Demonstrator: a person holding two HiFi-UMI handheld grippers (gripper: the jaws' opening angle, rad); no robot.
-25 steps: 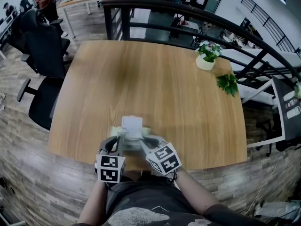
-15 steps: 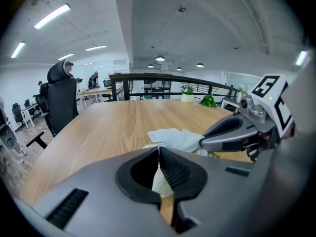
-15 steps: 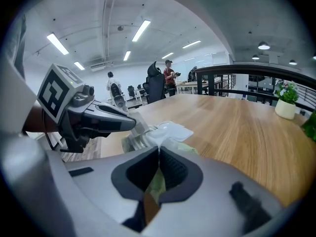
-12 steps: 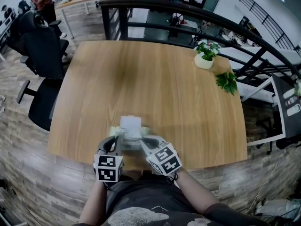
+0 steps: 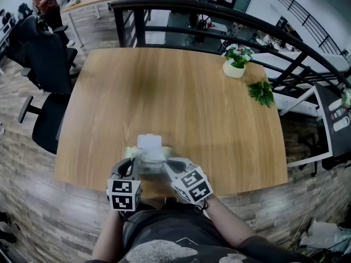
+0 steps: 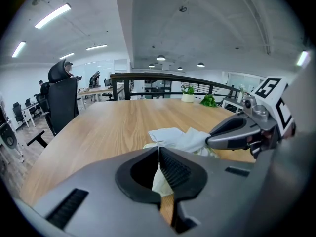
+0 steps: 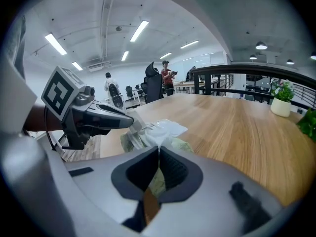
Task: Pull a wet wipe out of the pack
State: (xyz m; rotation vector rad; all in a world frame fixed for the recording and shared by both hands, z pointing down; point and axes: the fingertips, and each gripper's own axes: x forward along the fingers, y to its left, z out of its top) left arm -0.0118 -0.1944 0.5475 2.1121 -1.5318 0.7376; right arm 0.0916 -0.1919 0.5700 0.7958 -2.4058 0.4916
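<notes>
A pale green wet wipe pack lies near the front edge of the wooden table, with its white lid flipped up. My left gripper is shut on the pack's left edge, and the pale film runs between its jaws. My right gripper is shut on a white wet wipe that rises out of the pack into its jaws. In the left gripper view the wipe stretches to the right gripper's pinched fingertips.
A small potted plant and a green leaf sprig sit at the table's far right. Black office chairs stand to the left. A dark railing runs behind the table. The table's front edge lies just under both grippers.
</notes>
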